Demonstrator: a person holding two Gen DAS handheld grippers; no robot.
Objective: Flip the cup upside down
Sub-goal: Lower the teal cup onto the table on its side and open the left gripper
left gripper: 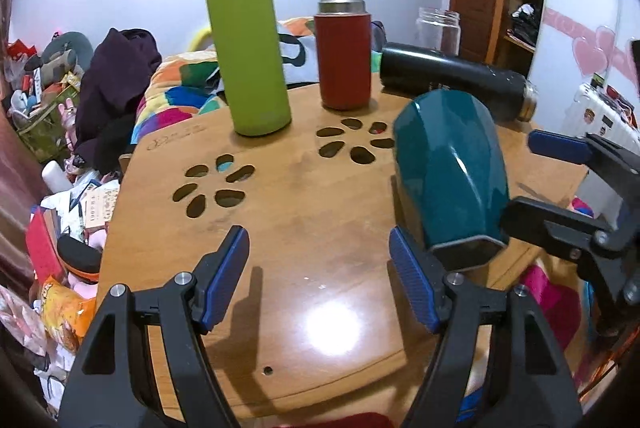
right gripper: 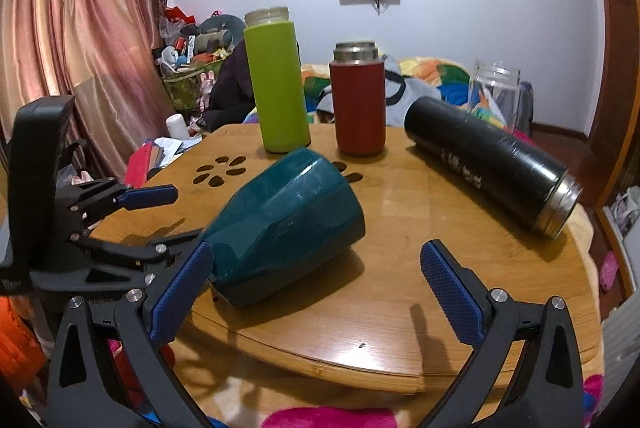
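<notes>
The left gripper [left gripper: 318, 280] is wide open over the near table [left gripper: 304, 228], gripping nothing. The right gripper [right gripper: 316, 292] is also wide open and empty, its left pad beside the teal cup [right gripper: 280, 224], which lies tilted on its side at the near edge. Farther off stand a green bottle [right gripper: 278, 83] and a red flask [right gripper: 358, 103]; a black flask [right gripper: 492, 163] lies to the right.
</notes>
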